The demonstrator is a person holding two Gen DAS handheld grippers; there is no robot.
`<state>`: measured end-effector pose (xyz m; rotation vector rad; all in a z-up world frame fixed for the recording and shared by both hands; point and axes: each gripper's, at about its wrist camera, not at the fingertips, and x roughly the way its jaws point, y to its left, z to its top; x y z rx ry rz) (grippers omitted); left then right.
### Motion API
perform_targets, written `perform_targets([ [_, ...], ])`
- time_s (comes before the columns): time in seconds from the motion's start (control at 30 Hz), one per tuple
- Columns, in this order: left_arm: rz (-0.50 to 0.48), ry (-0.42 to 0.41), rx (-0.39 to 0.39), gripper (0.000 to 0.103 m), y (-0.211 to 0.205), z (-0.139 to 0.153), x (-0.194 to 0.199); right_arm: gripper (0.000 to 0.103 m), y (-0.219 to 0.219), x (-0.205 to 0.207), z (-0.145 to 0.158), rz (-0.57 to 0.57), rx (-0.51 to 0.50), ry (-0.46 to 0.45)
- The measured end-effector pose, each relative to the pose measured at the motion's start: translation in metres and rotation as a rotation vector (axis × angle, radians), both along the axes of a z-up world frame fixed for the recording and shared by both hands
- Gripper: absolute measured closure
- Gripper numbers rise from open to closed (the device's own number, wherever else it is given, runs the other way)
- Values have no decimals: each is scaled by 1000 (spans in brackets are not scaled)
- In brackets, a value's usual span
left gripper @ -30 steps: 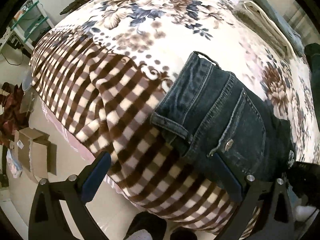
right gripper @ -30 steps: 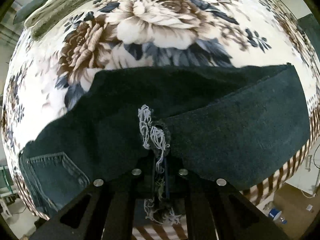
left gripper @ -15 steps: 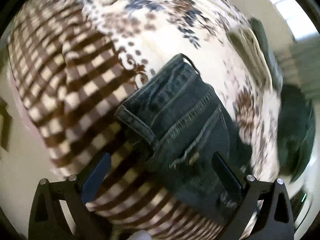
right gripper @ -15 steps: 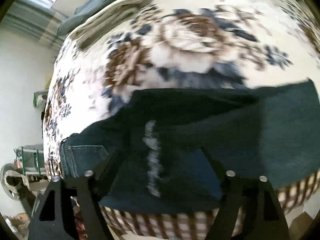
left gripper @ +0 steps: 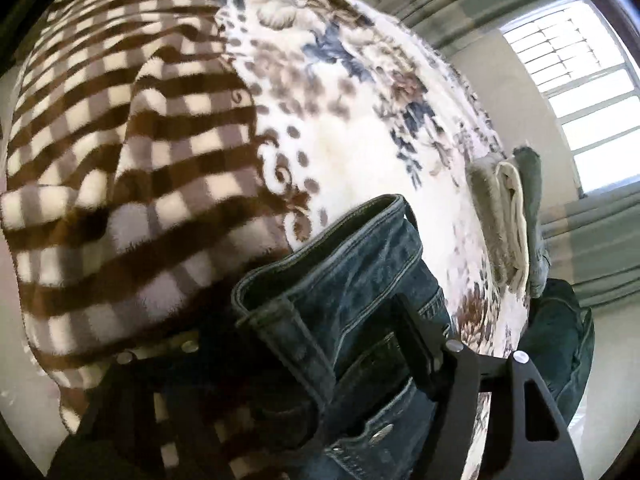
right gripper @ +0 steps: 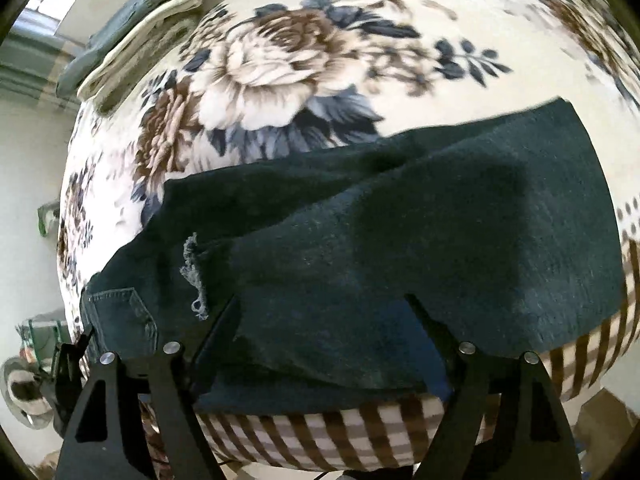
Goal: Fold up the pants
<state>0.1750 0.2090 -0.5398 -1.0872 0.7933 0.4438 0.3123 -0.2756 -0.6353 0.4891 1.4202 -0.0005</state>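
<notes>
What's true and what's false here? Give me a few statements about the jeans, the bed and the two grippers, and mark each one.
1. The jeans lie on a flowered blanket. True.
2. The right gripper is clamped on the frayed hem. False: its jaws stand wide apart, and the hem lies free on the jeans.
3. A stack of folded cloths sits at the far edge of the bed. True.
4. The jeans are bright red. False: they are dark blue denim.
5. The waistband of the jeans lies in front of the left gripper, between its fingers. True.
</notes>
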Motion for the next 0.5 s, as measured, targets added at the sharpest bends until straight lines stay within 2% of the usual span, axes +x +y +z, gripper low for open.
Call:
perform_targets([
  [0.13,39,-22,-76,37,10,-33,-1,20,13,9,3,54,-7,1],
  [0.17,49,-21,-73,45,11,-31,1,20,15,11,3,65,-8,0],
  [0.2,52,-23,-48,53,9,-24,3,20,16,12,4,81,-8,-3],
  [0.23,39,-23,-6,71,5,-14,4,20,17,13,5,88,-11,-6],
  [0.27,25,-23,26,75,1,-7,3,20,16,13,6,96,-13,-13],
  [0.5,-42,-101,175,80,-26,73,-11,20,-6,9,4,52,23,-28],
])
